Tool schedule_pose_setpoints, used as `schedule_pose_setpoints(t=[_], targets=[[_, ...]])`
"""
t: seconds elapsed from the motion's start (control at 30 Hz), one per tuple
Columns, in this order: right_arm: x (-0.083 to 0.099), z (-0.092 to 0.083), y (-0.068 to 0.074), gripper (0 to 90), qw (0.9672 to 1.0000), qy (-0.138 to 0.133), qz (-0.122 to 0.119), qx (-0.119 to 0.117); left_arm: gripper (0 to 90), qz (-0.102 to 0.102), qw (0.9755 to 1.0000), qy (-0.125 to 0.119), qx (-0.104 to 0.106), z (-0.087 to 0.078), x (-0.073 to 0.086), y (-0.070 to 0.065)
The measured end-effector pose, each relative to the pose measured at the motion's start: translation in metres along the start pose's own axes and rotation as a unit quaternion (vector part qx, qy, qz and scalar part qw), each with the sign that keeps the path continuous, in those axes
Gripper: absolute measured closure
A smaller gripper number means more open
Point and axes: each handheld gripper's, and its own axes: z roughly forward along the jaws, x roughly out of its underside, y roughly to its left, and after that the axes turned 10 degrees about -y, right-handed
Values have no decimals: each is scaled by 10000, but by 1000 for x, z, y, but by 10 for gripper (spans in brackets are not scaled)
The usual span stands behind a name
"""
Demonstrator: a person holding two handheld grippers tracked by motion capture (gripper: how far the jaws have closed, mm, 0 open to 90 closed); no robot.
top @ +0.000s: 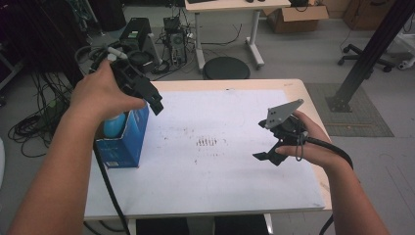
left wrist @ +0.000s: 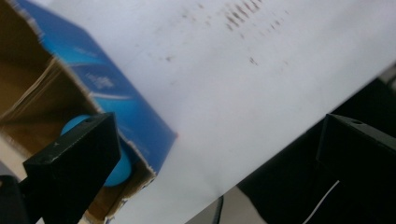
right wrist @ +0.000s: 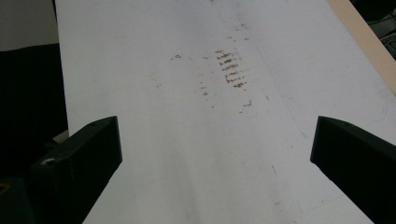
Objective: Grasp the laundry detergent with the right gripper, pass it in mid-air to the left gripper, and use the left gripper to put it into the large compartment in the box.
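two grippers over a white-topped table (top: pixel 220 186), both empty. left gripper (top: pixel 155 104) sits at upper left of the high view, held in the left hand (top: pixel 100 93), just above the open top of a blue box (top: pixel 128 142). its jaws are spread wide with nothing between them, no contact with box or ball. in the left gripper view the jaws rise from the lower left and lower right corners of the frame, with the white table top between them.

blue box stands upright at the left edge of the table, left-centre of the high view, top flaps open. light blue ball (top: pixel 113 126) sits inside it, partly hidden by the hand. in the left gripper view the box (left wrist: pixel 116 100) fills the upper left, brown cardboard inside showing, and the ball (left wrist: pixel 116 170) peeks out low in the box, partly behind the left jaw.

right gripper (top: pixel 266 156) is at right-centre of the high view, in the right hand (top: pixel 313 147), grey plate on top, well apart from the box. jaws wide apart, nothing held. the right gripper view looks along them at bare white table (right wrist: pixel 187 140).

brown smudge marks (top: pixel 206 142) lie mid-table between the two grippers, also upper centre in the right gripper view (right wrist: pixel 231 70) and top of the left gripper view (left wrist: pixel 238 16).
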Motion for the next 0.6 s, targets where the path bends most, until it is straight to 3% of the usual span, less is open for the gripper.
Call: schedule_pose_setpoints(t=[0.03,0.07,0.1,0.13,0.23,0.27,0.3,0.37,0.4,0.43,0.6], targets=[[-2,-1,0,21,10000,25,-16,-1,2,0,10000,0,0,0,0,0],[-3,-1,1,21,10000,42,-25,-1,2,292,9995,96,64,3,-1,-7],[-5,-2,1,21,10000,73,-46,-2,2,399,9991,112,97,5,-1,-11],[-5,-2,1,21,10000,73,-46,-2,2,399,9991,112,97,5,-1,-11],[-13,-5,2,21,9997,203,-140,-10,2,925,9954,102,240,11,-2,-22],[-15,-6,2,21,9996,231,-173,-8,2,1138,9931,86,269,13,-2,-26],[-15,-6,2,21,9996,231,-173,-8,2,1138,9931,86,269,13,-2,-26],[-19,-7,2,21,9993,294,-229,-31,2,1747,9838,195,347,21,-1,-34],[-22,-7,2,21,9989,362,-277,-69,2,2158,9753,326,324,28,1,-42],[-23,-6,2,21,9987,397,-298,-98,2,2294,9719,388,361,33,2,-45],[-27,0,-2,23,9970,619,-399,-234,2,2642,9606,573,643,50,6,-51]])
